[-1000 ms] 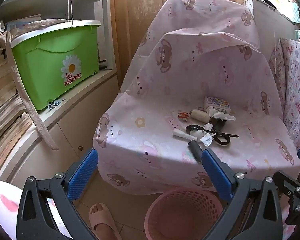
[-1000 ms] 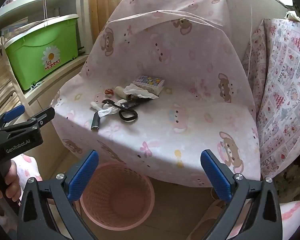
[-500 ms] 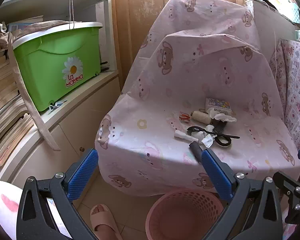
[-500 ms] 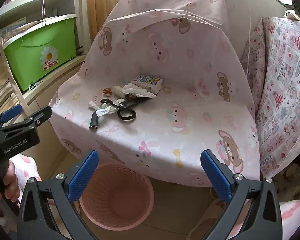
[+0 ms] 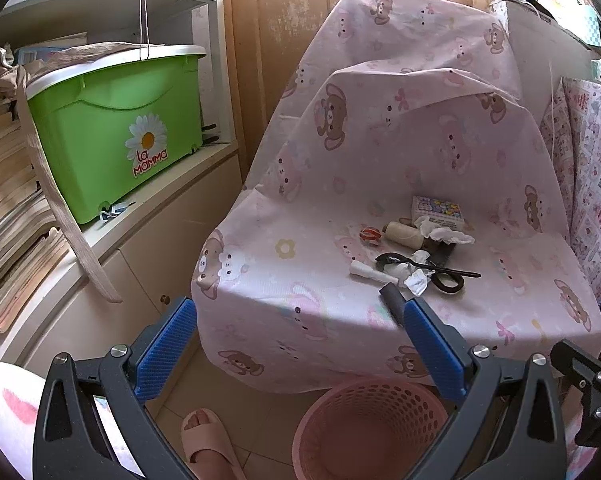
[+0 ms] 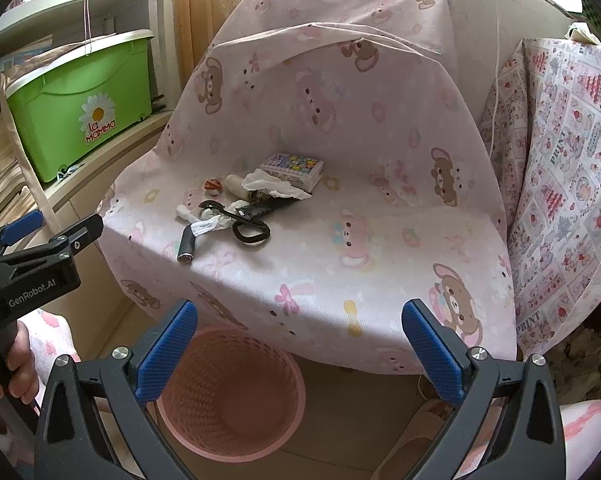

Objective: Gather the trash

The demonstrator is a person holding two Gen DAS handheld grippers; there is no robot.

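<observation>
A pile of small items lies on a chair seat draped in pink bear-print cloth (image 5: 292, 292). It holds crumpled white tissues (image 5: 444, 234) (image 6: 276, 184), a rolled white paper (image 5: 370, 272), black scissors (image 5: 440, 274) (image 6: 248, 226), a thread spool (image 5: 404, 236), a small printed box (image 6: 294, 166) and a dark cylinder (image 6: 187, 246). A pink mesh trash basket (image 5: 372, 428) (image 6: 230, 392) stands on the floor below the seat's front edge. My left gripper (image 5: 300, 348) and right gripper (image 6: 300, 350) are both open and empty, held back from the seat above the basket.
A green storage bin (image 5: 116, 128) sits on a white shelf unit at the left, beside stacked papers (image 5: 8, 208). A patterned cloth (image 6: 560, 184) hangs at the right. A slippered foot (image 5: 204, 444) is on the floor by the basket.
Both views have shifted slightly, as the grippers drift a little back and to the side. The items on the seat have not moved, and both grippers stay open.
</observation>
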